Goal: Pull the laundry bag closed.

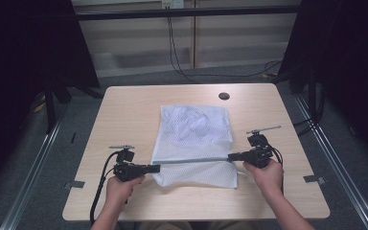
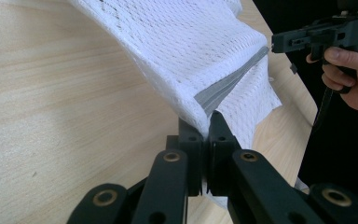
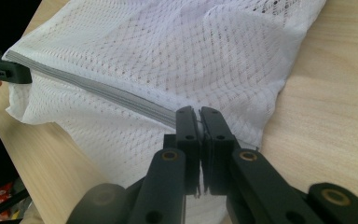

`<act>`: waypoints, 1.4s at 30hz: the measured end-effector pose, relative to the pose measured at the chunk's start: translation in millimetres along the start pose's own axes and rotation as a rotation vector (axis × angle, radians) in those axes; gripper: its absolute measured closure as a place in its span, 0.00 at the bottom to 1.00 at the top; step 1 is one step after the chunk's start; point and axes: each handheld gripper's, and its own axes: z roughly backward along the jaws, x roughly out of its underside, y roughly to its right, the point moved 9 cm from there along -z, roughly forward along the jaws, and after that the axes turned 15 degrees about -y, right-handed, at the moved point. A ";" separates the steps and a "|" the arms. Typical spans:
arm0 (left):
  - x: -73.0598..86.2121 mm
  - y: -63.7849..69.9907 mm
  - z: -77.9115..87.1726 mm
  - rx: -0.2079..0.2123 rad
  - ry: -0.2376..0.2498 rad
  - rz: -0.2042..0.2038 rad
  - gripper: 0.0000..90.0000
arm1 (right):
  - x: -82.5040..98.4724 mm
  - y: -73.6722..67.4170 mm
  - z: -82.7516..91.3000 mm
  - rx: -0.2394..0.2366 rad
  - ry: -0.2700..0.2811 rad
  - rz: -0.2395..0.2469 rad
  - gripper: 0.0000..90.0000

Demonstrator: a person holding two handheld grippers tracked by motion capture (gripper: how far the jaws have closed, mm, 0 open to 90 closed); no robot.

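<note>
A white mesh bag (image 1: 193, 141) with a grey zipper band (image 1: 191, 160) lies on the table's middle. My left gripper (image 1: 157, 168) is shut on the band's left end, and my right gripper (image 1: 231, 156) is shut on its right end. The band is stretched straight between them, lifted slightly off the table. In the left gripper view the jaws pinch the mesh bag (image 2: 191, 56) where the grey band (image 2: 223, 88) meets them; the right gripper (image 2: 276, 43) holds the far end. In the right gripper view the jaws clamp the band (image 3: 121, 95) of the bag (image 3: 177, 56).
The light wooden table (image 1: 124, 110) has a dark round hole (image 1: 224, 96) near its far edge. Cables hang down the wall beyond the table. Dark curtains stand at both sides.
</note>
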 end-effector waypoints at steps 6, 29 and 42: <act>0.6 -0.6 1.0 0.000 -0.004 0.003 0.97 | 2.0 5.0 3.5 0.013 0.003 -0.006 0.96; 1.1 1.8 -2.5 0.018 -0.011 0.003 0.97 | 7.4 13.9 8.0 0.029 0.004 -0.012 0.96; 3.1 0.7 0.2 -0.002 -0.033 -0.016 0.63 | 8.2 17.2 11.7 0.052 0.040 -0.012 0.85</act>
